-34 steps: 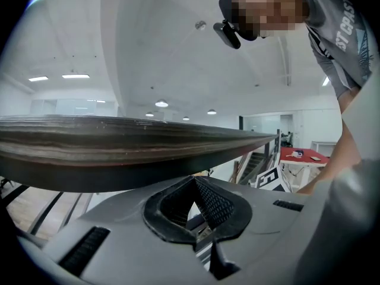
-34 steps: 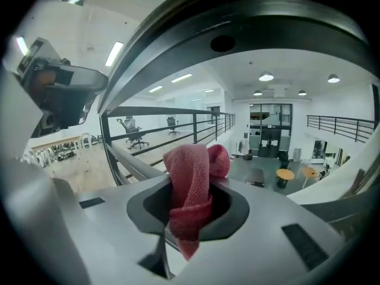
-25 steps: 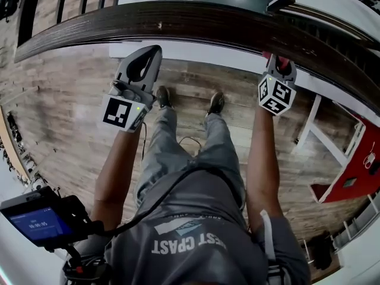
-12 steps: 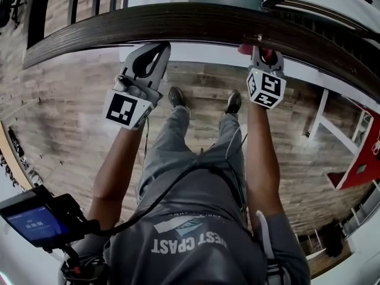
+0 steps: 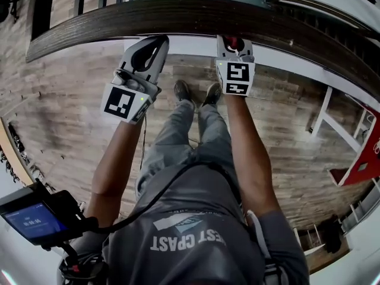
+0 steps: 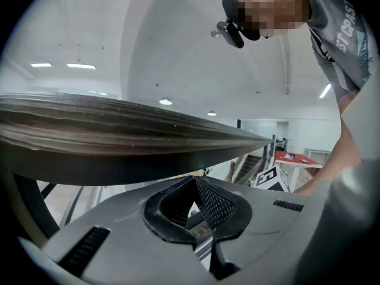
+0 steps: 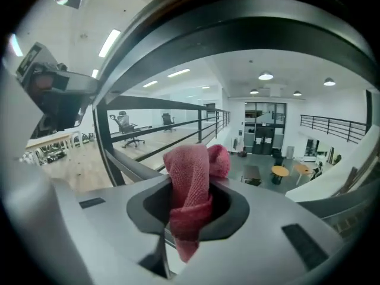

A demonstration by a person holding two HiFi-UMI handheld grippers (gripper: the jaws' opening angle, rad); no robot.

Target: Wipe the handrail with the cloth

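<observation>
Dark streaked wooden handrail [image 5: 178, 16] is seen curving across the top. Red knit cloth [image 7: 189, 177] is bunched upright, clamped in the right hand-held gripper [image 7: 187, 209], raised at the handrail's lower edge.

**Q:** Location type?

**A:** Open-plan office, upper gallery level; wooden handrail [image 5: 178, 13] near; office chairs [image 7: 129, 125] on wood-look floor [image 7: 77, 158] far left; black railing [image 7: 178, 136] beside an open drop; round tables [image 7: 279, 171] below, far right; strip lights [image 7: 110, 41] overhead.
</observation>
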